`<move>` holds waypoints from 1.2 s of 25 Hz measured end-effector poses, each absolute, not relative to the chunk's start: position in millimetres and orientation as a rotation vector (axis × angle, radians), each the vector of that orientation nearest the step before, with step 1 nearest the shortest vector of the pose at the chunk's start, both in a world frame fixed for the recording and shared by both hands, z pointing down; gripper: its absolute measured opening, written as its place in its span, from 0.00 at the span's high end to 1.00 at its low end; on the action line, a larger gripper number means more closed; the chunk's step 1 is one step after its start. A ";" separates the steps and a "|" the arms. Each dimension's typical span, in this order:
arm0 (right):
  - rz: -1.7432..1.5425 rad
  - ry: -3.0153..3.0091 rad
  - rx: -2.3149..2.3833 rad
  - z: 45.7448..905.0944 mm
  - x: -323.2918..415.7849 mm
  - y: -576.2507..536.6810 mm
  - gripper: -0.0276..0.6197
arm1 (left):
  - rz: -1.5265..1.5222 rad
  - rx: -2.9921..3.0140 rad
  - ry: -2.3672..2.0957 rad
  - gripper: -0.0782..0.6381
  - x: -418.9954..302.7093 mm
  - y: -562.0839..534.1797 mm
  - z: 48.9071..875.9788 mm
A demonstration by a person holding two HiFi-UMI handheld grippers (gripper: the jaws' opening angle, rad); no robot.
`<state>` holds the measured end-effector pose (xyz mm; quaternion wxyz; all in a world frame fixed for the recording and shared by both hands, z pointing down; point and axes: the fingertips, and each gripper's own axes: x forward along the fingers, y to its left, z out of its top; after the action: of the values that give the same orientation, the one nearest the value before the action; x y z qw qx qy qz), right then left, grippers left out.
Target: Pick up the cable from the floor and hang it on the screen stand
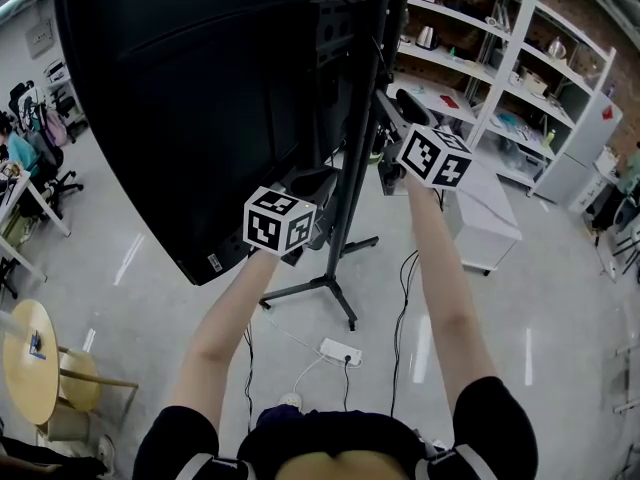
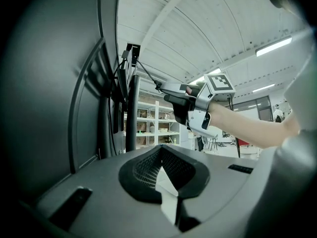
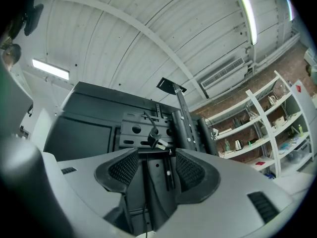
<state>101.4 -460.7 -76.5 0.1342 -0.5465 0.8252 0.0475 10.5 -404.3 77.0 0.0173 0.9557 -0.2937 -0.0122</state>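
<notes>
The black cable's plug [image 3: 156, 143] rests on the mount bracket [image 3: 141, 131] behind the big dark screen [image 1: 200, 98], beside the stand's pole [image 1: 350, 168]. A thin length of that cable [image 3: 144, 213] drops down between my right gripper's [image 3: 157, 175] jaws, which stand open and touch neither plug nor cable. From the left gripper view the right gripper [image 2: 171, 90] is just off the pole [image 2: 132, 113], with the cable [image 2: 147, 73] running up to the stand's top. My left gripper [image 2: 163, 175] is held level beside the screen's back, shut with nothing between its pads.
The stand's legs [image 1: 322, 290] spread on the glossy floor below my arms. A white power strip [image 1: 340, 351] and other black cables [image 1: 400, 313] lie near my feet. White shelving [image 1: 500, 78] is at the right, a round table [image 1: 28, 363] at the lower left.
</notes>
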 end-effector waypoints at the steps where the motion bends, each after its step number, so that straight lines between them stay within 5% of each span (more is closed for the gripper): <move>1: 0.128 2.386 -1.583 -72.4 103.8 -454.8 0.59 | -0.036 2.970 -0.911 0.88 11.6 -401.4 77.8; 18: 0.055 2.448 -1.616 18.4 106.5 -331.2 0.60 | -0.088 2.936 -0.834 0.88 27.4 -332.6 105.2; 30: -0.041 2.377 -1.644 79.7 76.5 -250.8 0.89 | -0.167 2.897 -0.768 0.88 30.2 -273.4 132.4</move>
<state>76.5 -250.8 79.7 0.1250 -0.5643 0.8159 -0.0140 30.2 -273.4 132.4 0.0699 0.9627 -0.2553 -0.0555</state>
